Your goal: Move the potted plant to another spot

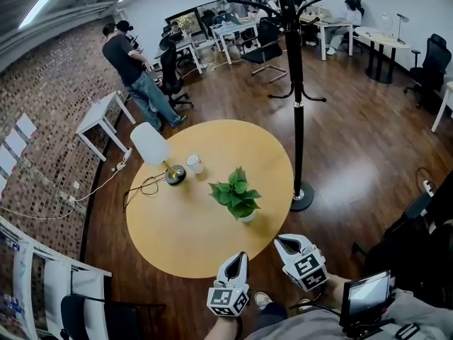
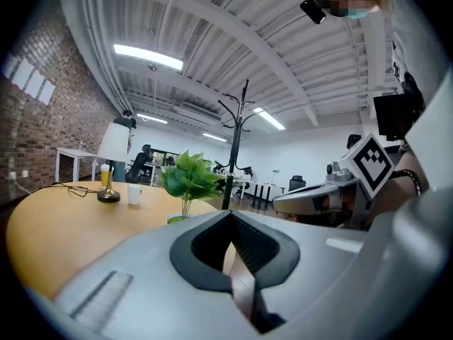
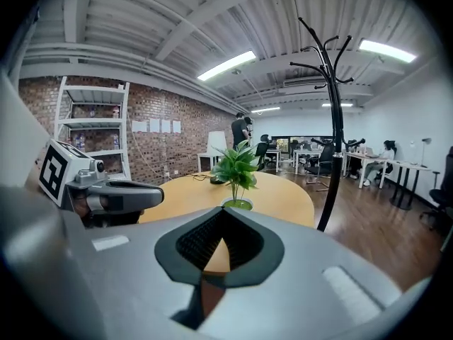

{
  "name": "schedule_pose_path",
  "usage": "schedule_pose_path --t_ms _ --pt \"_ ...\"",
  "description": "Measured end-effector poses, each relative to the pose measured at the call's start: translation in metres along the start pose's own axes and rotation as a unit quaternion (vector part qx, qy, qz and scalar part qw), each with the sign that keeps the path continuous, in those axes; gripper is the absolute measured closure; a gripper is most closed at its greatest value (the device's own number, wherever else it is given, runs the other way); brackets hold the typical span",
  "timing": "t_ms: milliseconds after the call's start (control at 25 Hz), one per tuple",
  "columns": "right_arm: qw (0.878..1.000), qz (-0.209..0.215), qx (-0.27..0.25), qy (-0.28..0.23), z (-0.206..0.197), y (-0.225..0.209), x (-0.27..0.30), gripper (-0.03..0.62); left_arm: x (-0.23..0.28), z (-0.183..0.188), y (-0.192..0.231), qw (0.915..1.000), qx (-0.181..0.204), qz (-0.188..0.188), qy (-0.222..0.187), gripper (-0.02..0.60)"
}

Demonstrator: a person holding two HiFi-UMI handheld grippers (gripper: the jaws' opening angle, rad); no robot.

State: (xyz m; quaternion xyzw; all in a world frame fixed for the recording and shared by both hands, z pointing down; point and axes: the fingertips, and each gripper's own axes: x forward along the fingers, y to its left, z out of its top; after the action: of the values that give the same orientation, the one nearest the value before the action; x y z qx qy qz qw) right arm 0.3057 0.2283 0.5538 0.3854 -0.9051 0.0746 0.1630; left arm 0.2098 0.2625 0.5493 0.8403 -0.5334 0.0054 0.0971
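Both tools closed and empty, short of the plant

The left tool (image 1: pixel 241 258) and right tool (image 1: pixel 282 242) hang side by side at the near edge of the round counter (image 1: pixel 177 225), snouts aimed across it toward the plant (image 1: pixel 237 195), the right one tipped a little further down. Each has its jaws together at the tips with nothing between them. The plant stands upright in its small pot on the counter's right half, apart from both tools. A lamp (image 1: pixel 157 151) and cup (image 1: pixel 194 163) sit farther back; a coat stand (image 1: pixel 297 119) rises beside the counter.
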Motion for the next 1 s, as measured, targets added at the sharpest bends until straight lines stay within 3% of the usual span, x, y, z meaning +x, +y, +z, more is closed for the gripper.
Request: schedule_pose_path --t_ms 120,360,1000 --pt "1.000 0.023 0.003 0.006 -0.011 0.008 -0.016 0.586 -0.017 -0.001 -0.018 0.9997 -0.012 0.021 -0.005 0.575" --pt "0.999 0.037 0.005 0.009 -0.017 0.025 -0.055 0.586 -0.045 0.001 -0.050 0.9996 -0.012 0.024 0.000 0.575" --pt "1.000 0.001 0.000 0.011 -0.021 0.068 -0.074 0.588 -0.088 -0.001 -0.055 0.9998 -0.002 -0.020 0.002 0.575"
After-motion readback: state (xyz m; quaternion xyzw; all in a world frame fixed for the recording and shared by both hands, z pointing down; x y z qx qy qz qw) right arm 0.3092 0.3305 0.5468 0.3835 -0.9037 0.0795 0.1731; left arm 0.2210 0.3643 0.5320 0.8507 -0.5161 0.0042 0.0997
